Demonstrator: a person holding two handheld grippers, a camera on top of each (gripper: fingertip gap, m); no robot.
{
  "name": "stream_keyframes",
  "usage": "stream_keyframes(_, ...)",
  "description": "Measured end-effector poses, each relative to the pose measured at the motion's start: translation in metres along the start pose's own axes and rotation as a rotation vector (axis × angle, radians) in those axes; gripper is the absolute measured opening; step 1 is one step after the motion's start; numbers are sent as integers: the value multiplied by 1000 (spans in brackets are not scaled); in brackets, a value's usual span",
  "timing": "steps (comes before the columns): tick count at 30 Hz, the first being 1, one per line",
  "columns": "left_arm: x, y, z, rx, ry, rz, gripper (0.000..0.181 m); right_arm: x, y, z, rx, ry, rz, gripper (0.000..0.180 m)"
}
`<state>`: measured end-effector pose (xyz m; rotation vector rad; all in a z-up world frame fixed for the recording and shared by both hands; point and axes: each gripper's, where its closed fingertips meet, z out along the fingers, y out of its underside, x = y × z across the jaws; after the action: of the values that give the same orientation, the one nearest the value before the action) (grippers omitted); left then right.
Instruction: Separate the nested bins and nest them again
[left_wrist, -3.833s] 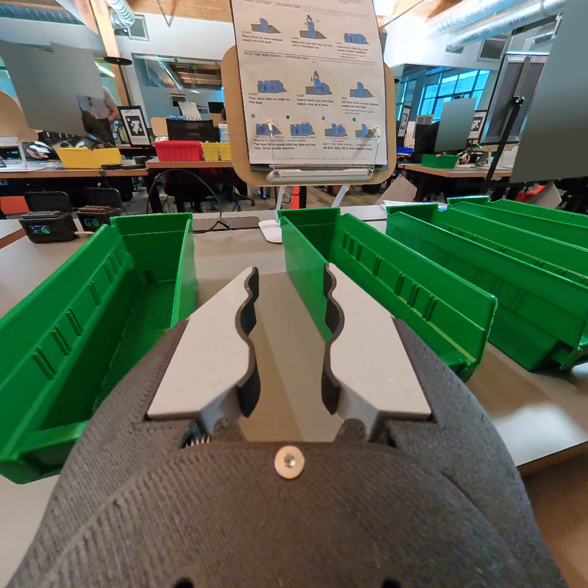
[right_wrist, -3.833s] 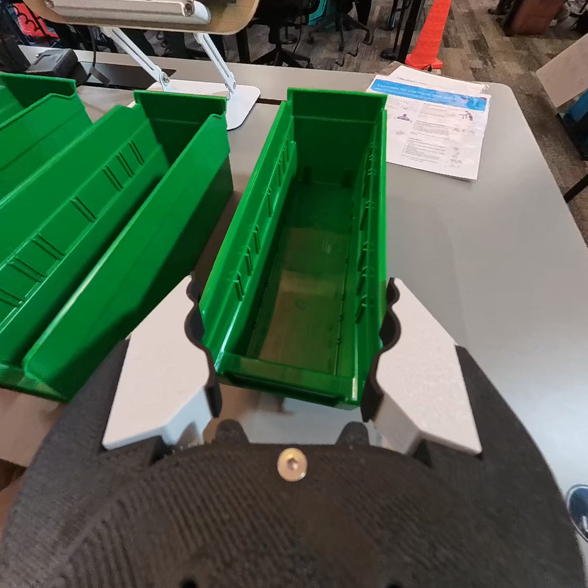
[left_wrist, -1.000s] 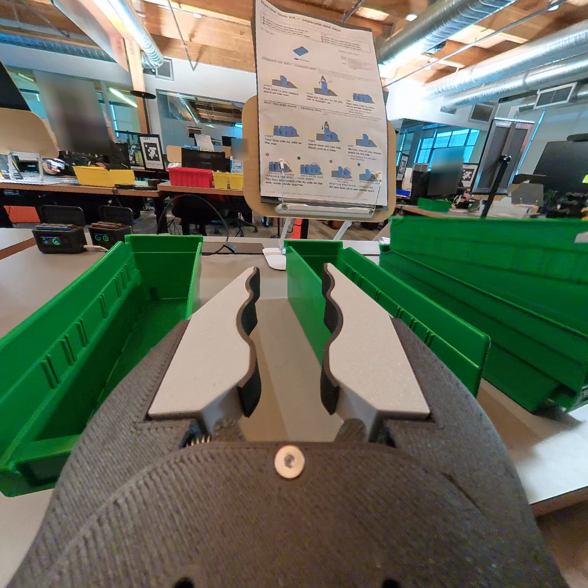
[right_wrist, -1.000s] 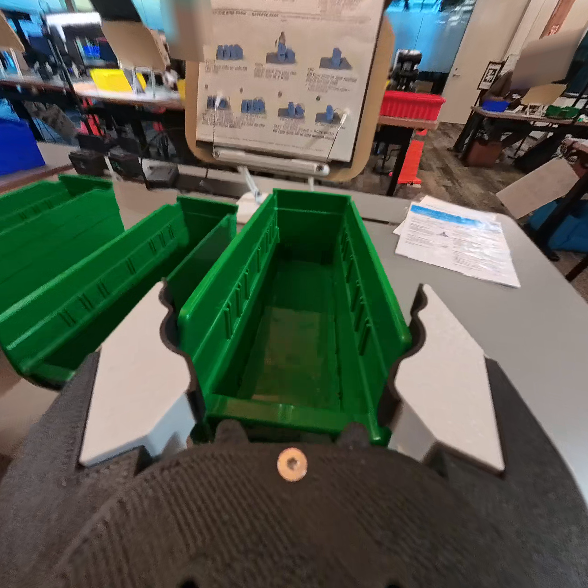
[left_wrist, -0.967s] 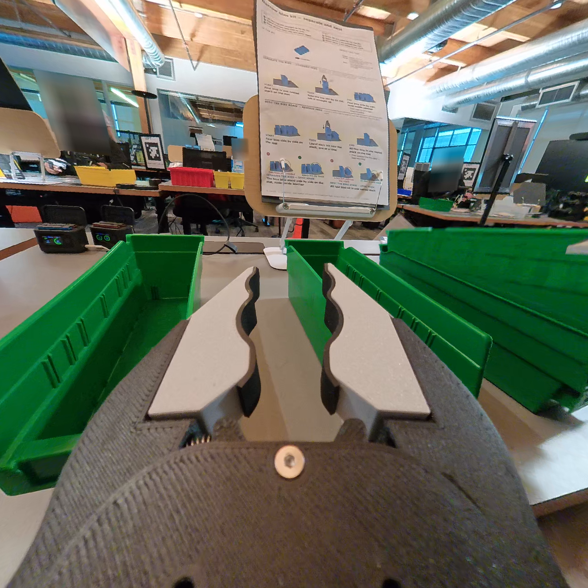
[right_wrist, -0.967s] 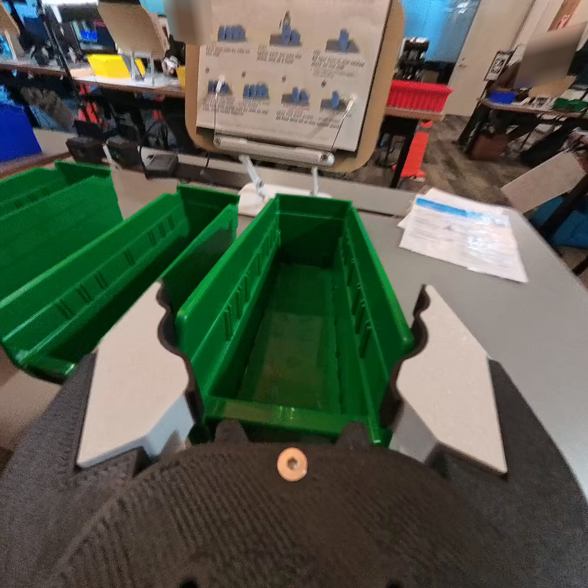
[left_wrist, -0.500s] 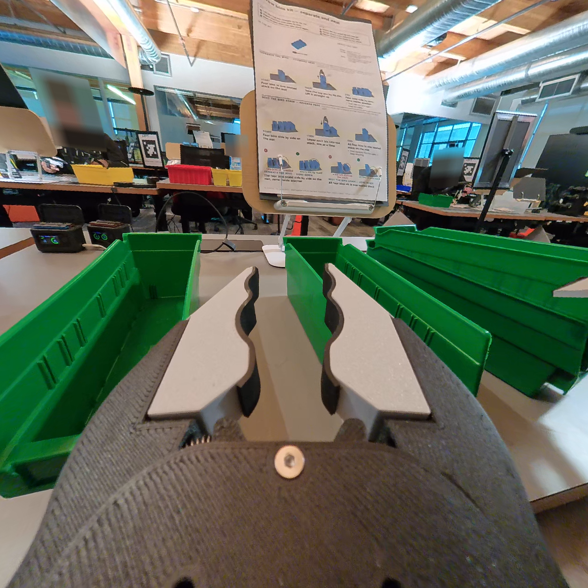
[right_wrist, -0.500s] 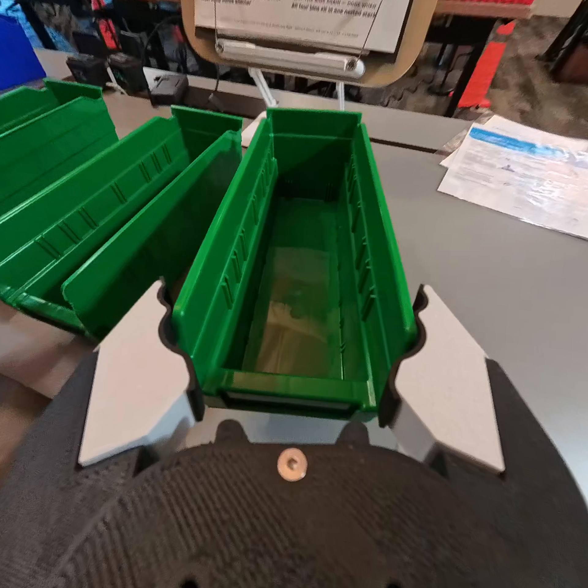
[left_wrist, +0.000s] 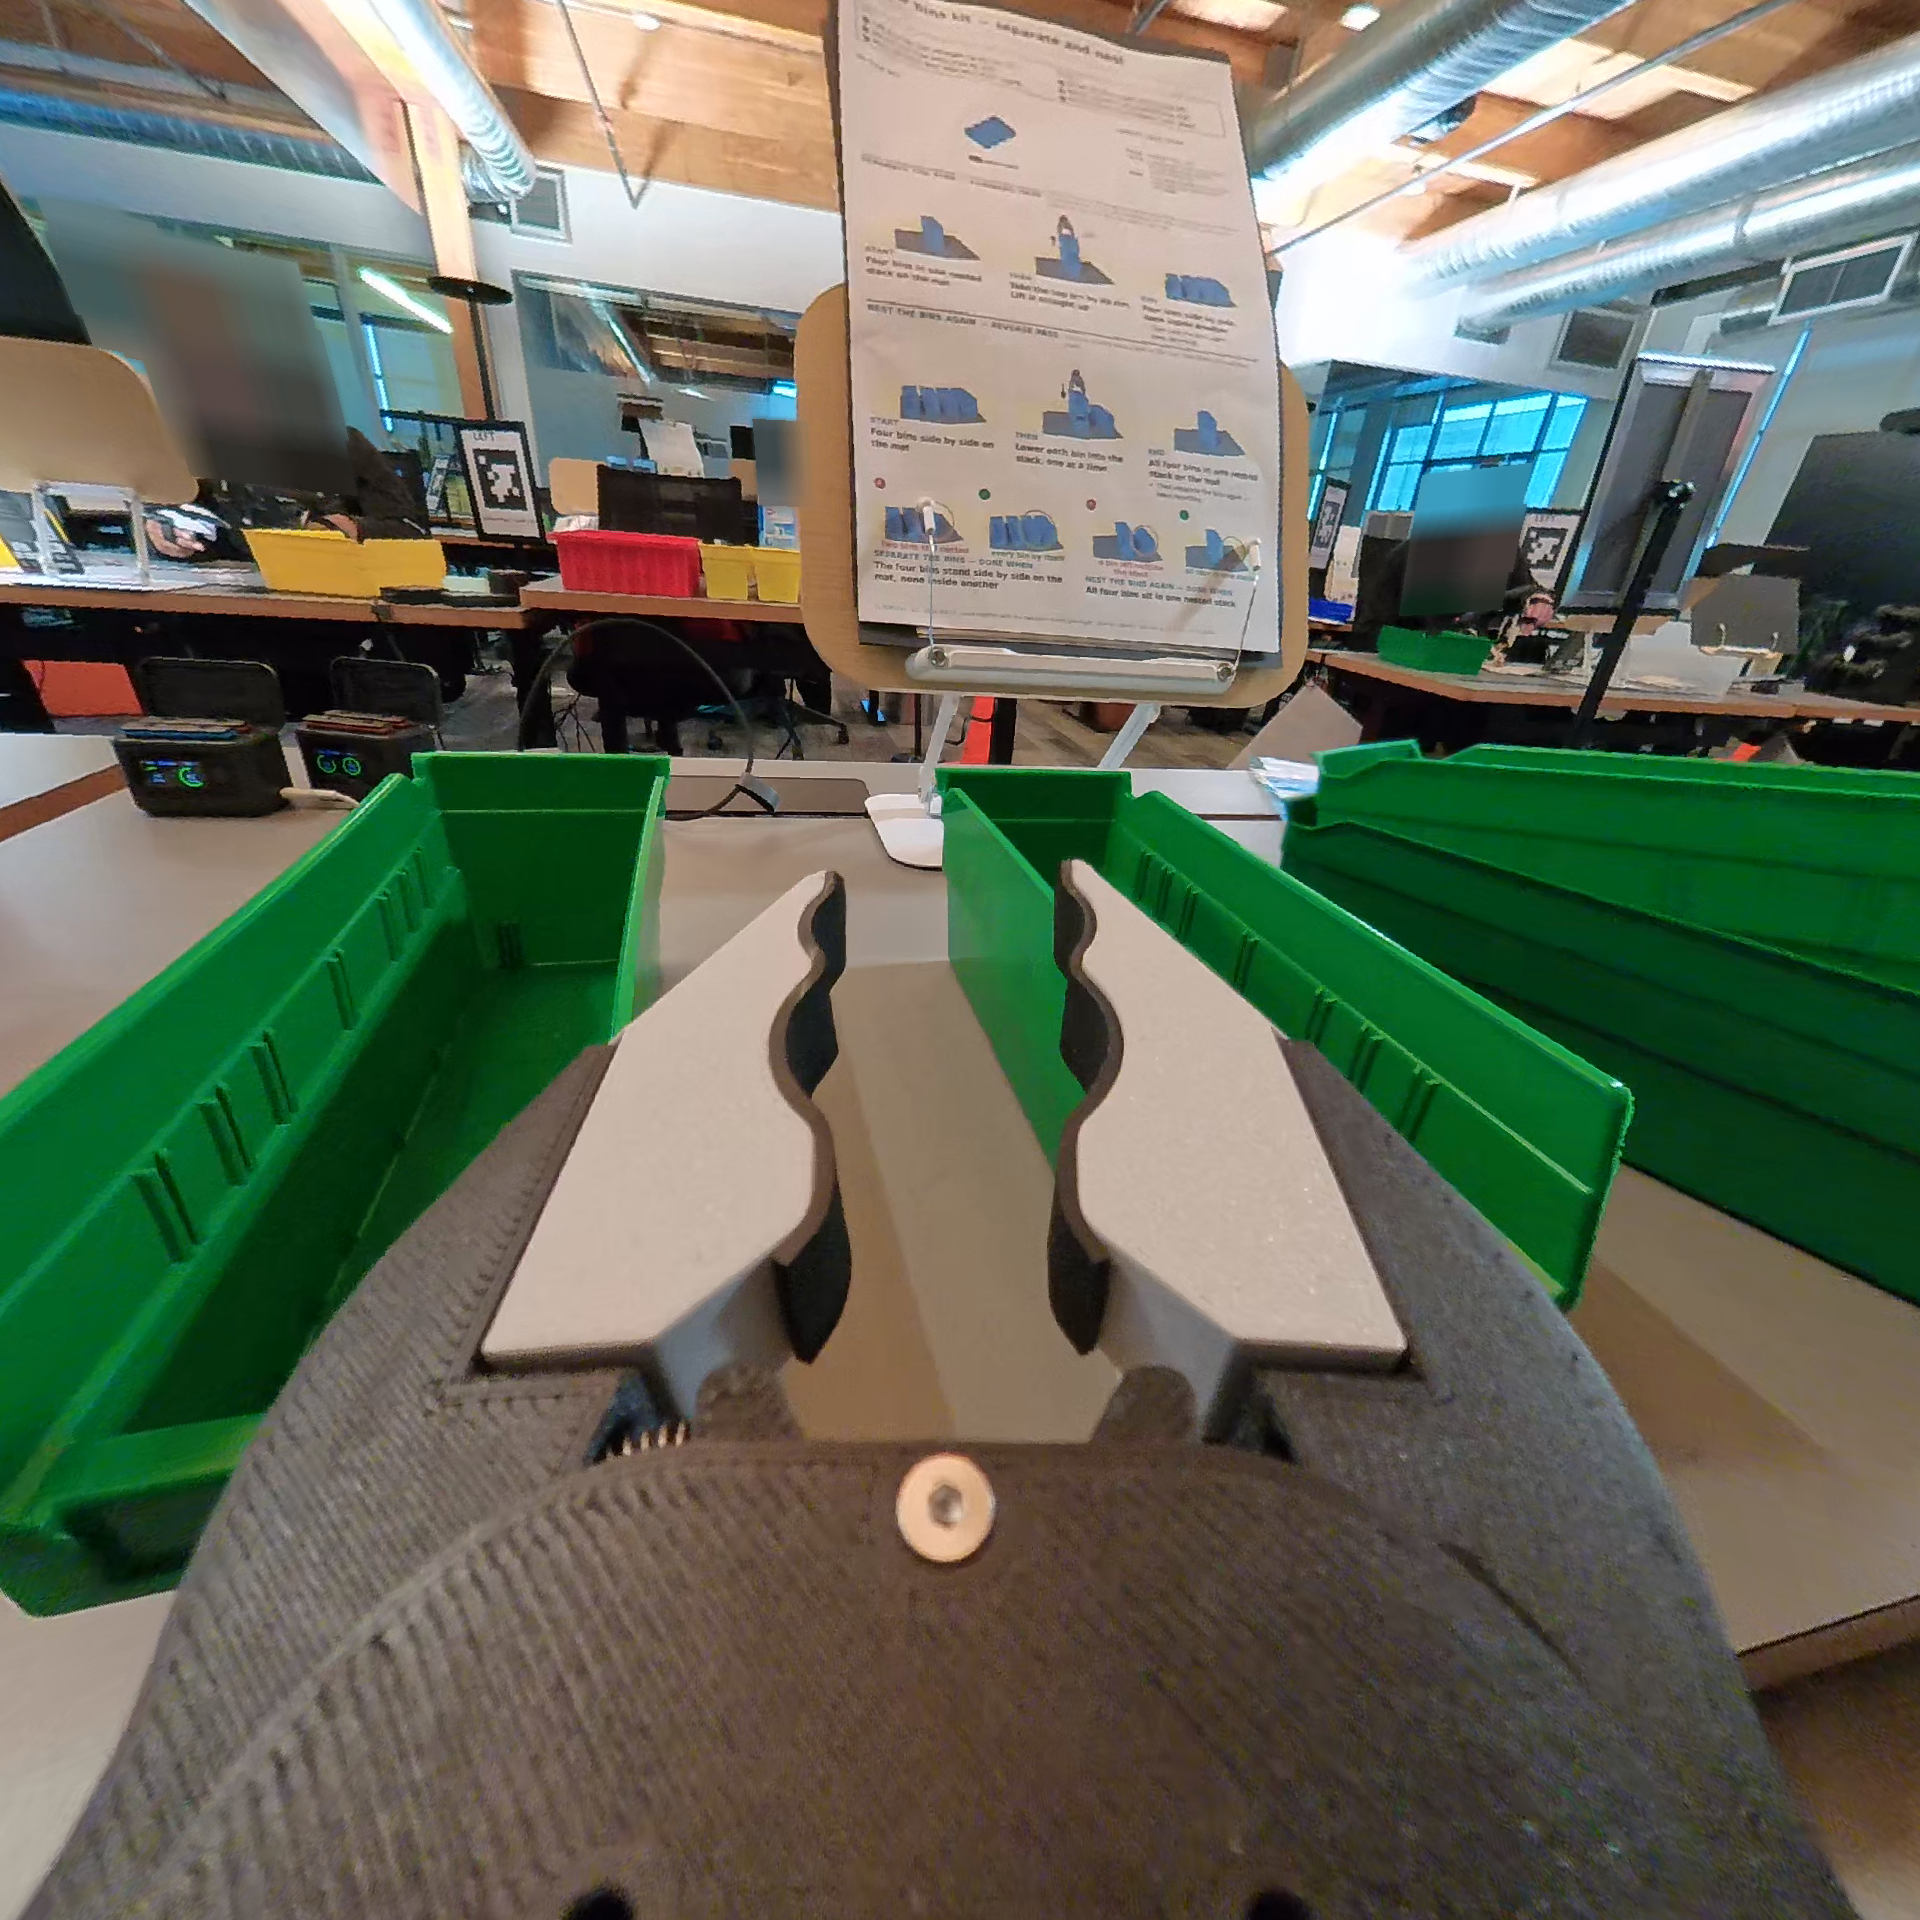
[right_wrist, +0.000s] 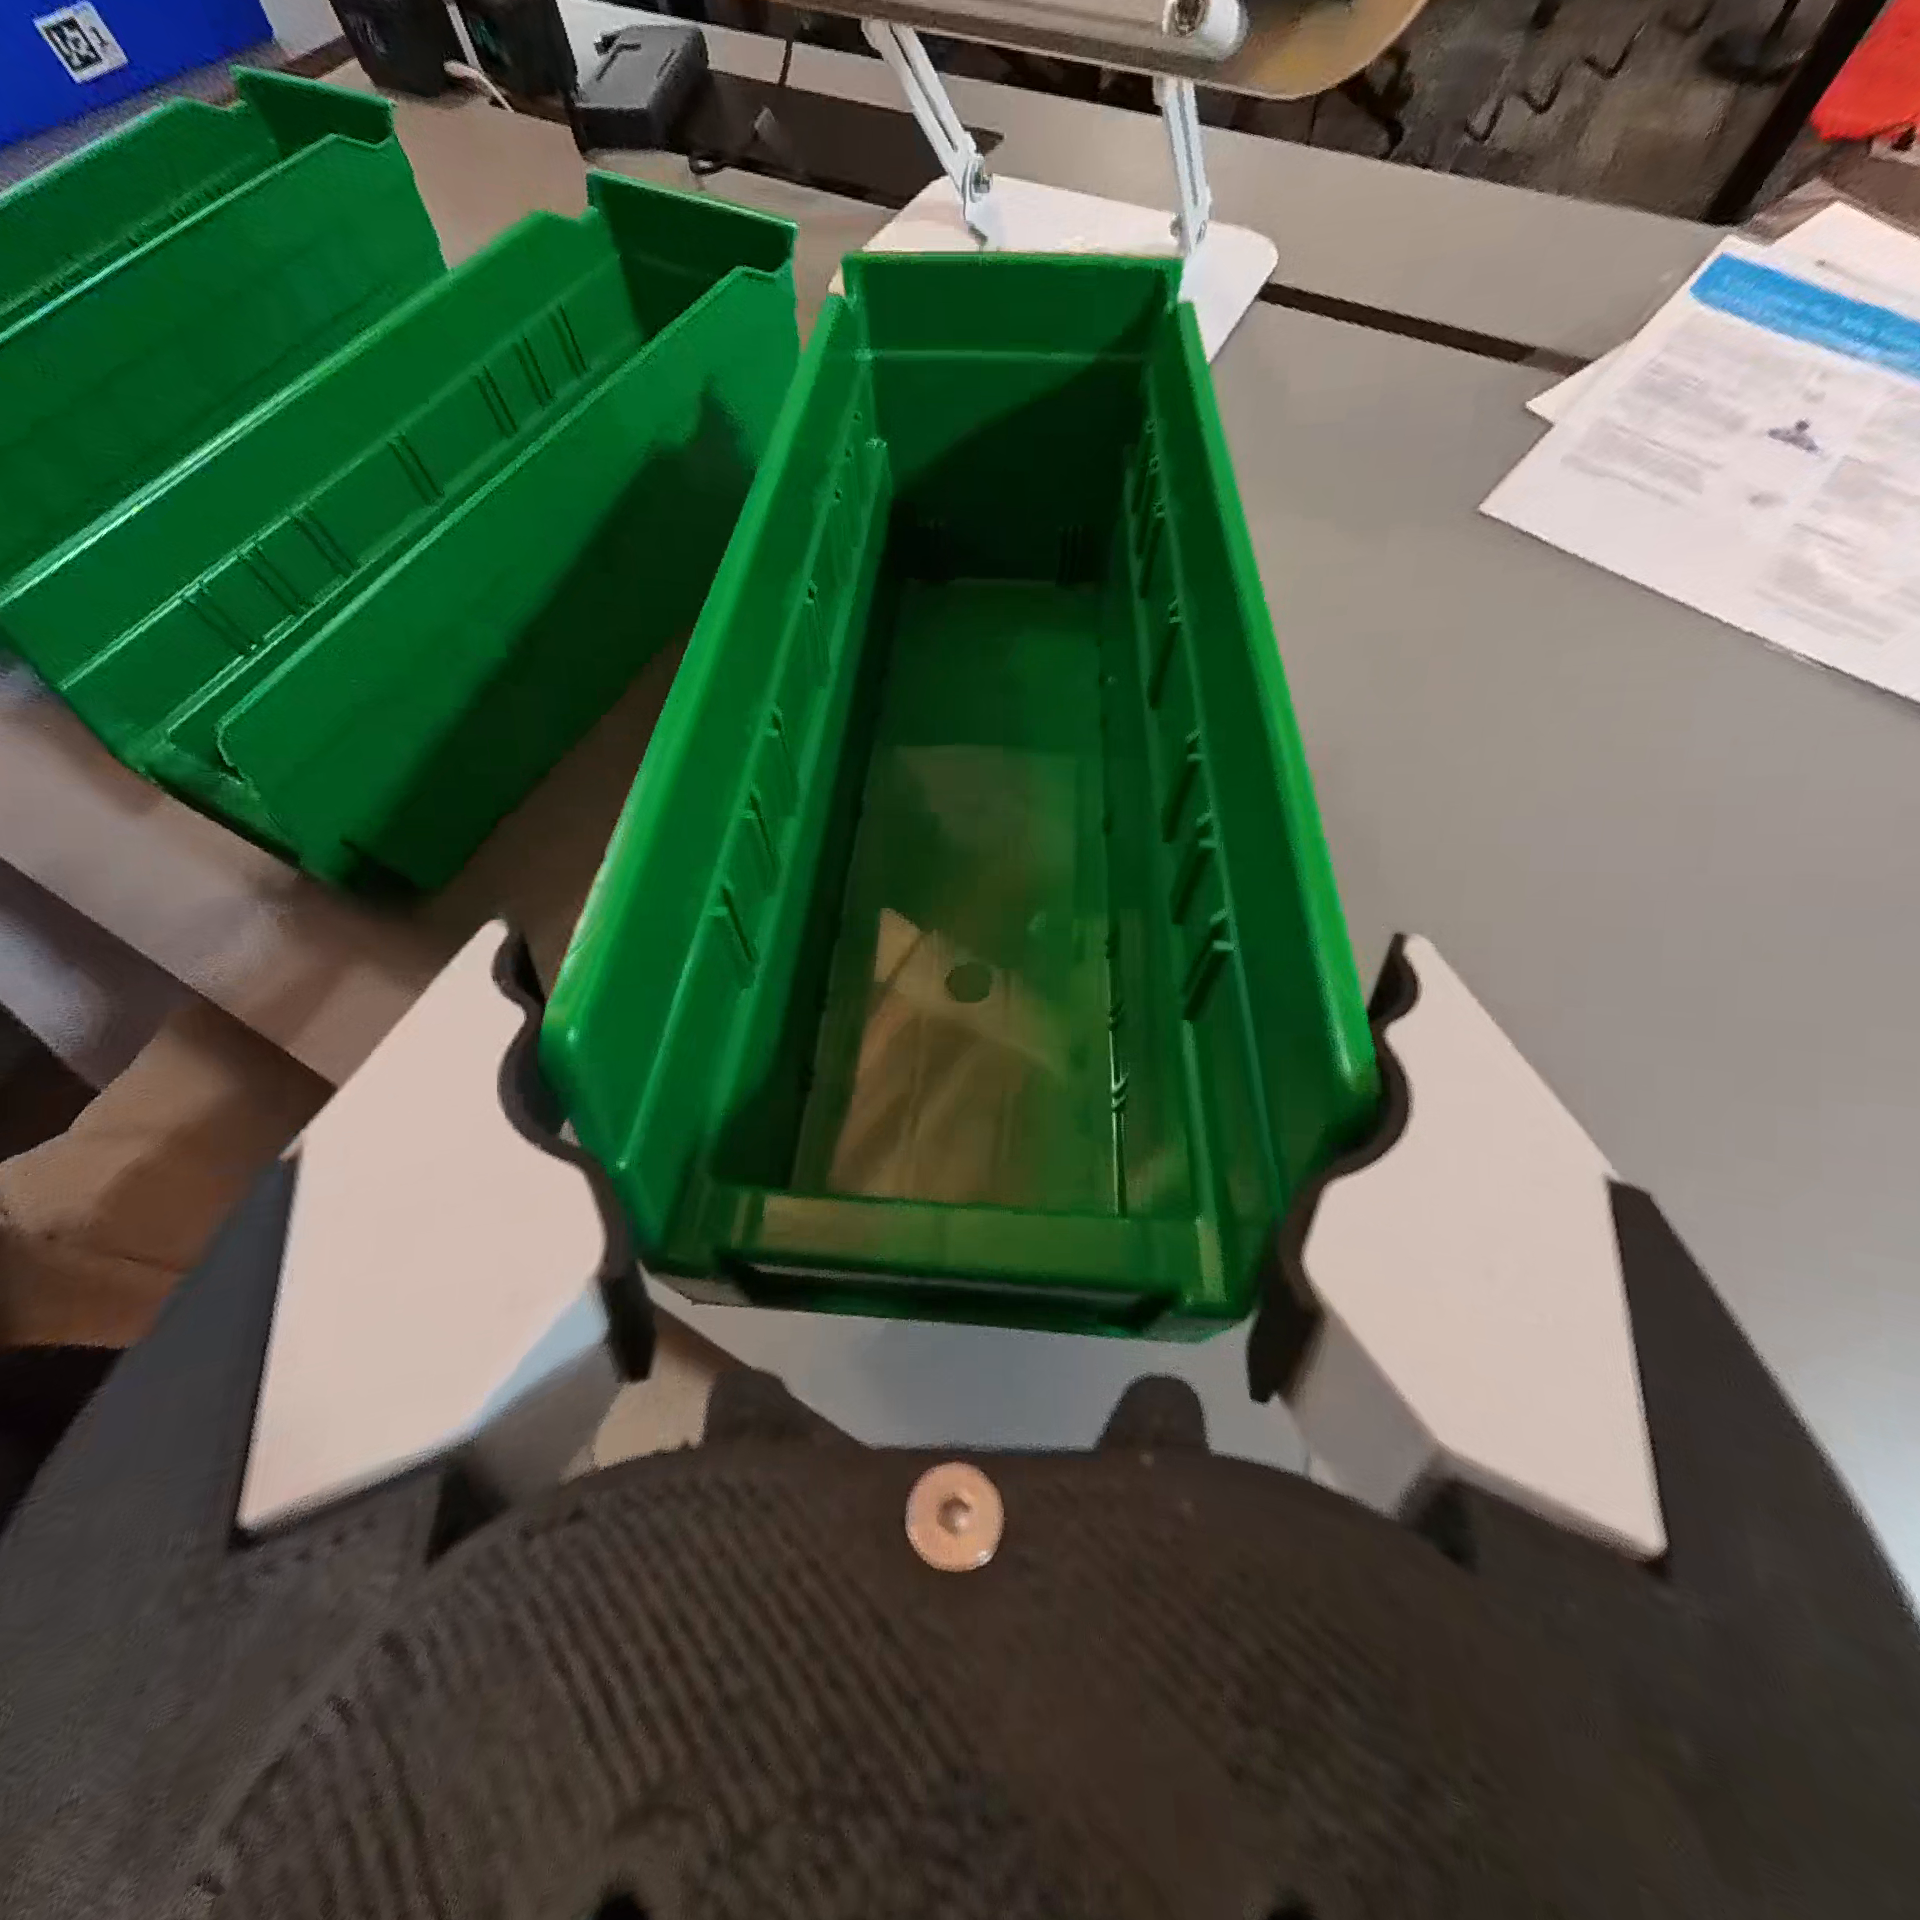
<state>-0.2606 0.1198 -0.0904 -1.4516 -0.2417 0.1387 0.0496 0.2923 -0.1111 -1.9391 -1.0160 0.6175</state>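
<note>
Green bin sits pinched in my right gripper above the table; my left gripper hangs spread, empty.

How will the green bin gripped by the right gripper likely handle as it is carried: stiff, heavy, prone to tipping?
The bin is empty with thin walls, so probably light. Ribs along its walls suggest it stays fairly stiff. The right gripper clamps only its near end, so the long far end may sag or swing.

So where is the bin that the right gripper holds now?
In the right wrist view the held bin sits centre frame between the right gripper fingers, tilted above the table, with another bin to its left and papers on its right.
</note>
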Motion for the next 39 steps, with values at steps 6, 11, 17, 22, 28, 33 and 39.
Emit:
stream_keyframes(6,1,-1,0,8,-4,7,40,-5,-65,-42,209,-67,23,143)
stream_keyframes(11,5,0,1,0,8,14,40,-10,-68,-20,0,-86,-124,126)
stream_keyframes(17,5,-2,-1,8,12,1,40,3,-44,24,-331,-29,-282,153)
stream_keyframes(22,5,0,0,1,21,-4,40,-7,-25,41,-530,-127,-301,131)
stream_keyframes(28,-12,-3,-4,6,-4,6,39,4,-24,47,-629,-77,-399,121)
stream_keyframes(33,-16,5,-15,-30,43,-93,40,5,-22,53,-617,-152,-270,124)
stream_keyframes(39,20,11,-25,-69,189,-76,38,7,-24,60,-623,-209,-110,104)
